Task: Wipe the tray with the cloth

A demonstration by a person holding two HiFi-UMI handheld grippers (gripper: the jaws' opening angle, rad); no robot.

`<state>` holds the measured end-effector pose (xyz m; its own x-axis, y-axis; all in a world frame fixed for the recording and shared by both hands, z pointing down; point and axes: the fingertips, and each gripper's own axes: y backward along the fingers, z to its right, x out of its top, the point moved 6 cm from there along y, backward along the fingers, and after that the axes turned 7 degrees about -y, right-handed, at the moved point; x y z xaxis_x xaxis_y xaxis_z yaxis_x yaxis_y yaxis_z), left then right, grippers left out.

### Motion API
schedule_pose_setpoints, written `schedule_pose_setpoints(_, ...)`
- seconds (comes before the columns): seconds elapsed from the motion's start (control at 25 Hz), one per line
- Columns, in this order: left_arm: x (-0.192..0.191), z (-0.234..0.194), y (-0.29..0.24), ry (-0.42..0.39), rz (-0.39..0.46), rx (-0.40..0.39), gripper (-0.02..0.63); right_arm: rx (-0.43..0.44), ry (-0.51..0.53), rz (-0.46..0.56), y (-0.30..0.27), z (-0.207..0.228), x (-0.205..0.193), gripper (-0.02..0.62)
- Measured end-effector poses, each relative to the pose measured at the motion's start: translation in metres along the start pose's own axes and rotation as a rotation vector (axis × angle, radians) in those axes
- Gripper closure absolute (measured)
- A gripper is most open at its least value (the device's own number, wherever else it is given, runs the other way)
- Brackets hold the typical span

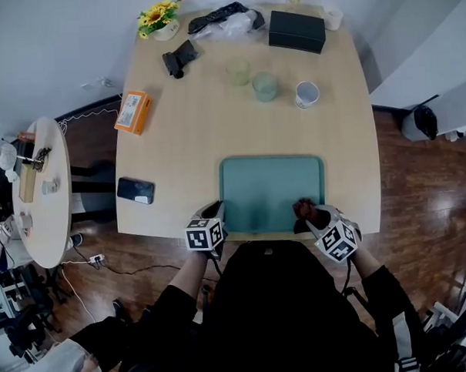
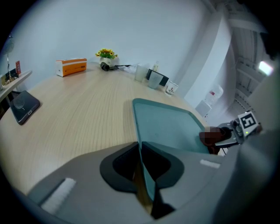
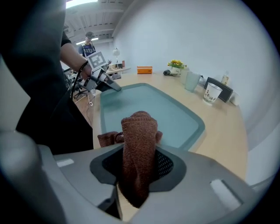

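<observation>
Tabletop (image 1: 177, 145) lies open around the tray (image 1: 272, 187), long axis along the near edge. Left gripper (image 1: 217, 210) clamps the tray's left rim; right gripper (image 3: 139, 153) clamps the cloth (image 3: 139, 131).

Left tool (image 1: 217, 210) pitched down, jaws pinching tray (image 2: 136, 120) rim; right tool (image 1: 304, 212) pitched down, jaws clamping cloth (image 3: 139, 148).

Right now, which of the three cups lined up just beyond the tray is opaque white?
The white cup at the row's right end, printed on its side. The middle cup and the left cup are translucent and greenish.
</observation>
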<state>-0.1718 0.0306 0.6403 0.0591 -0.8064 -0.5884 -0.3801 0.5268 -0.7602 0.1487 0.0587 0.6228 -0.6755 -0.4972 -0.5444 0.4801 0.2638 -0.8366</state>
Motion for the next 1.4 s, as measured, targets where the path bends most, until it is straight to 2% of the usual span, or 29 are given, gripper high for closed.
schedule_pose_setpoints(0.12, -0.001, 0.001, 0.003, 0.027, 0.002, -0.034, 0.59, -0.037, -0.033, 0.043, 0.008, 0.006, 0.016, 0.468)
schedule_pose_setpoints(0.2, 0.001, 0.002, 0.013, 0.07, 0.026, -0.065, 0.518, -0.062, -0.062, 0.109, 0.022, 0.009, 0.037, 0.467)
schedule_pose_setpoints(0.28, 0.006, 0.002, 0.031, 0.094, 0.074, -0.055, 0.503, -0.09, -0.083, 0.196, 0.041, 0.012, 0.065, 0.467)
schedule_pose_setpoints(0.36, 0.013, 0.002, 0.054, 0.082, 0.13, -0.021, 0.505, -0.115, -0.087, 0.289, 0.062, 0.014, 0.092, 0.468)
schedule_pose_setpoints(0.56, 0.041, 0.019, 0.107, -0.012, 0.269, -0.004, 0.505, -0.178, -0.088, 0.463, 0.115, 0.018, 0.143, 0.468)
schedule_pose_setpoints(0.8, 0.097, 0.058, 0.156, -0.287, 0.422, 0.021, 0.505, -0.267, -0.116, 0.617, 0.177, 0.018, 0.17, 0.468)
schedule_pose_setpoints(0.92, 0.12, 0.069, 0.169, -0.396, 0.478, 0.028, 0.503, -0.312, -0.139, 0.661, 0.202, 0.016, 0.173, 0.468)
schedule_pose_setpoints(1.0, 0.127, 0.072, 0.169, -0.425, 0.49, 0.023, 0.505, -0.335, -0.146, 0.662, 0.207, 0.018, 0.169, 0.468)
schedule_pose_setpoints(1.24, 0.126, 0.073, 0.158, -0.4, 0.453, 0.004, 0.505, -0.427, -0.237, 0.646, 0.217, 0.038, 0.14, 0.468)
schedule_pose_setpoints(1.4, 0.12, 0.066, 0.155, -0.369, 0.422, 0.02, 0.505, -0.509, -0.341, 0.605, 0.207, 0.067, 0.094, 0.468)
